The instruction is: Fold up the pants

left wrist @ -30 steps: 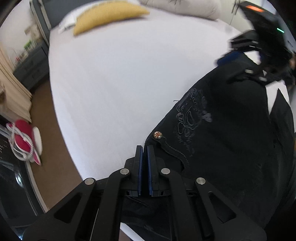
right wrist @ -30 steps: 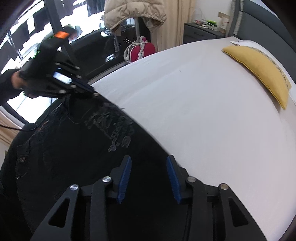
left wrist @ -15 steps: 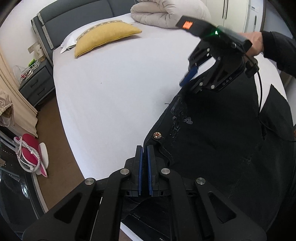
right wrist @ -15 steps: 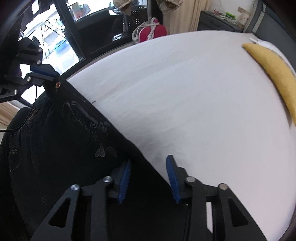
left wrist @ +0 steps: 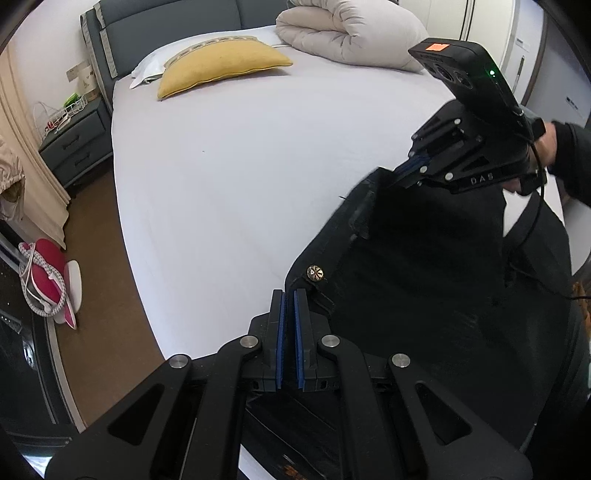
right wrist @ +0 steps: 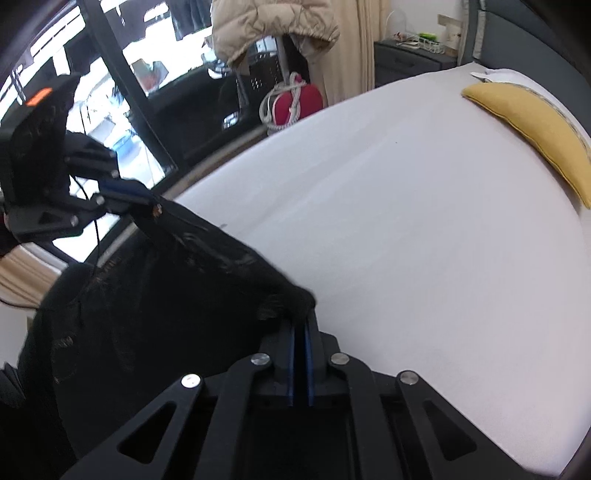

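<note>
Black pants with a brass waist button hang over the edge of a white bed. My left gripper is shut on the waistband corner beside the button. My right gripper is shut on the other waistband corner and holds the cloth lifted above the sheet. The right gripper also shows in the left wrist view, gripping the waistband's far end. The left gripper shows in the right wrist view, pinching the button corner.
A yellow pillow and a rolled beige duvet lie at the head of the bed. A dark nightstand stands left of it. A red bag sits on the brown floor. A window lies beyond the bed's edge.
My right gripper has closed on the waistband and lifted it off the sheet. The left gripper has kept its hold and risen, and the waistband now stretches between both grippers.
</note>
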